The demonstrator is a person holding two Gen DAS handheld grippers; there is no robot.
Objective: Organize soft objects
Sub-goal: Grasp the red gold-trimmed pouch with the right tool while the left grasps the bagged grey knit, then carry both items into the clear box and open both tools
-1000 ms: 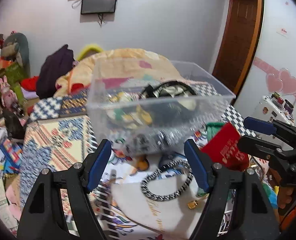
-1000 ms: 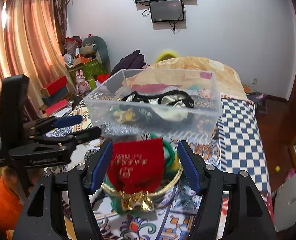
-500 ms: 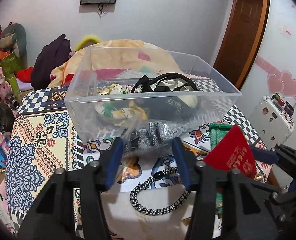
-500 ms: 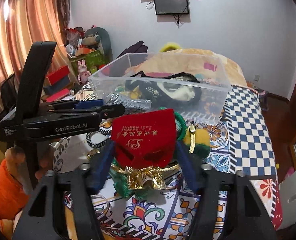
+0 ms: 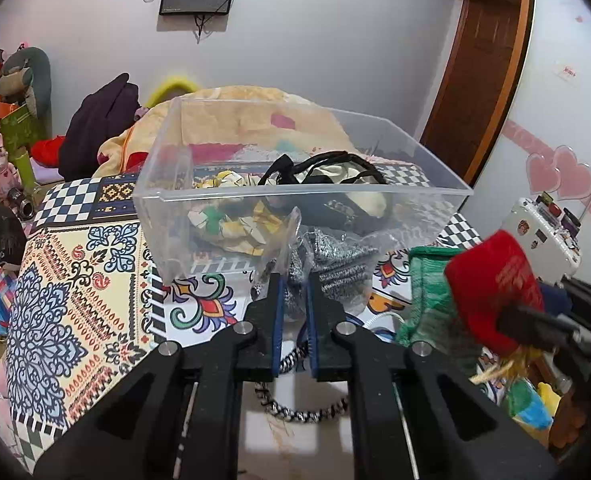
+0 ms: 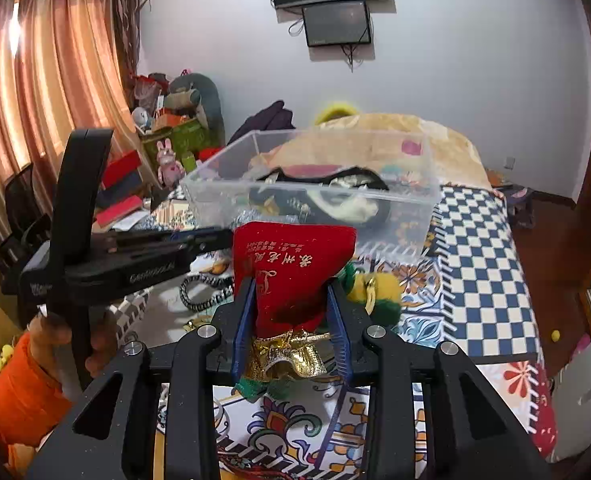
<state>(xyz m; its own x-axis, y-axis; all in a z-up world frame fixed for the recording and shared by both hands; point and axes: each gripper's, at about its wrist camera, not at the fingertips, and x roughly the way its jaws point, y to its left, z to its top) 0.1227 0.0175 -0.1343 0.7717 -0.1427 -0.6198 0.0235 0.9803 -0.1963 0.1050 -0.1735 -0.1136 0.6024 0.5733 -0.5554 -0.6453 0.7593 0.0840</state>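
On a patterned bedspread (image 5: 75, 280), we clench our left gripper (image 5: 294, 292) on a silver-grey bagged item (image 5: 335, 264) lying against the near wall of the clear plastic bin (image 5: 167, 208), at twelve o'clock from its fingers. Our right gripper (image 6: 291, 312) grasps a red pouch (image 6: 291, 264) with a gold tassel (image 6: 291, 352), held at six o'clock from the bin (image 6: 423, 208). A braided black-and-white cord (image 5: 303, 412) lies on the bedspread beneath the left gripper.
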